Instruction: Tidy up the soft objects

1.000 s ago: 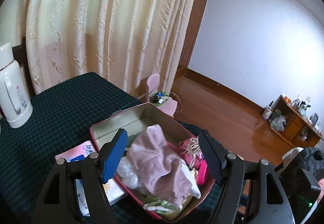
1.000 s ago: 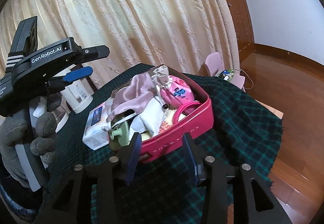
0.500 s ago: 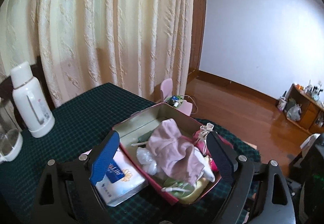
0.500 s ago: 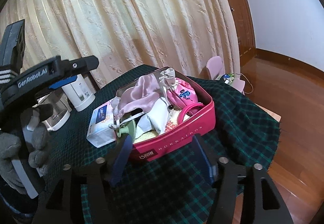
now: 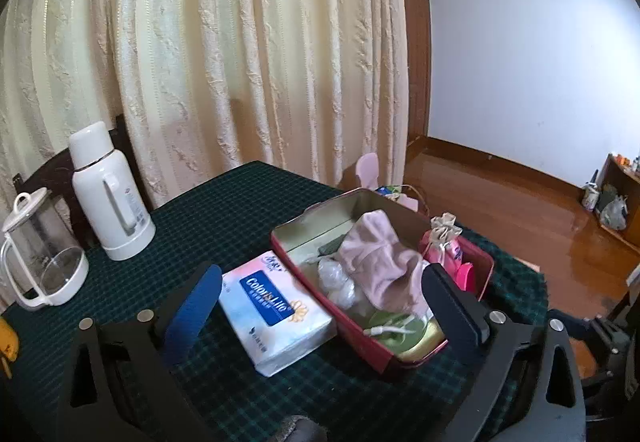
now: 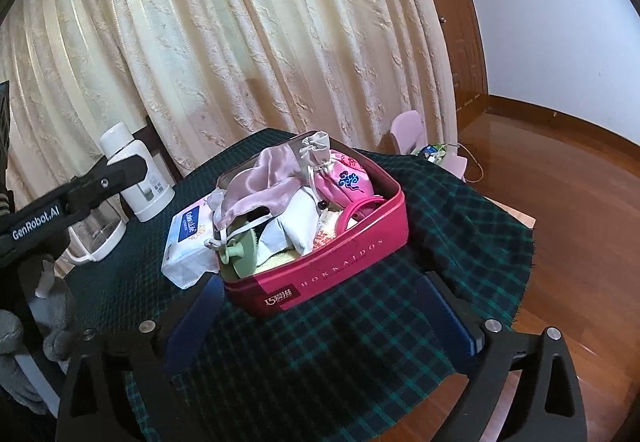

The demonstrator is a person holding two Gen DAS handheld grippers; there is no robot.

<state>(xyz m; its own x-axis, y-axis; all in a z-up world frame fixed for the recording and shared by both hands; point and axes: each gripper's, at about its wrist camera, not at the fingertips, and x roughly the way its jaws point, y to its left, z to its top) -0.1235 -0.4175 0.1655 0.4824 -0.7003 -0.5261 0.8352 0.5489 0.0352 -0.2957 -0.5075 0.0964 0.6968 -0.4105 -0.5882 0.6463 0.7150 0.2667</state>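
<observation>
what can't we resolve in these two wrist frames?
- Bottom of the red tin: both views, buried under the mauve cloth and pink pouch.
- Tissue pack: right view, its near end sits behind the tin.
- Shelf clutter: left view, too small.
- Left gripper as seen from the right view: cut off by the frame's left edge.

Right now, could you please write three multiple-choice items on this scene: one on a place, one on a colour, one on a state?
1. Where does the tissue pack lie?
A. inside the tin
B. on the cloth beside the tin
C. on the floor

2. What colour is the tin outside?
A. pink-red
B. yellow
C. white

3. How is the right gripper?
A. shut on the tin
B. shut on a pouch
C. open, holding nothing

Key: 1 B, it rests along the tin's side; 2 A, the lettered wall is pink-red; 3 C, its jaws have just been opening and stand wide, nothing between them.
</observation>
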